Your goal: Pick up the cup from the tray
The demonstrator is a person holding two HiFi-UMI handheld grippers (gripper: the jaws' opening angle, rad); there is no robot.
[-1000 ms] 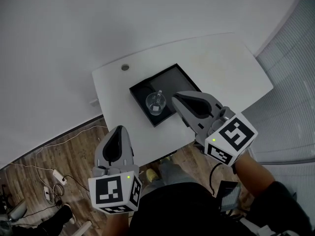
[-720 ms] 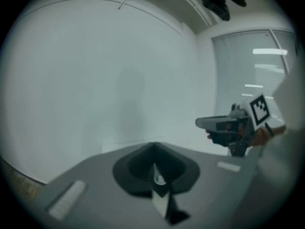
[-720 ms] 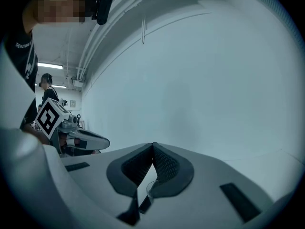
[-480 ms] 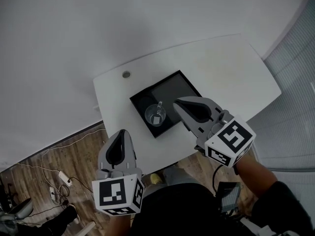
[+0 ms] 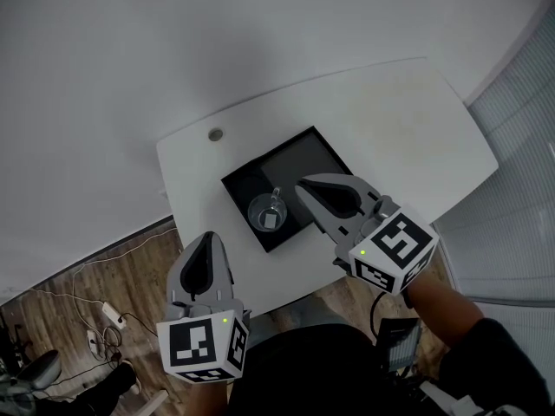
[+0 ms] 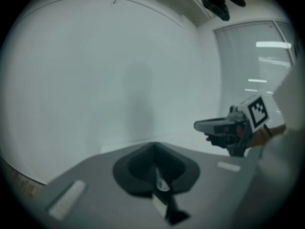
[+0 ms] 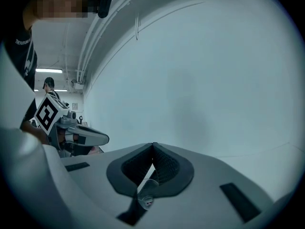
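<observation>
On black square tray (image 5: pixel 303 159), near end: clear glass cup (image 5: pixel 267 212), likely light, slick, fragile; pinch wall at rim; right gripper (image 5: pixel 303 185) fingers closed, empty, just beside; left gripper (image 5: pixel 206 239) same, well back

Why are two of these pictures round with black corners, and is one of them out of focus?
Both gripper views are wide-angle, so each shows a circle with dark corners and bowed wall lines. The left gripper view is soft and greyish throughout; the right gripper view is crisper. The head view is evenly lit and sharp: the clear cup on the black tray shows plainly.
</observation>
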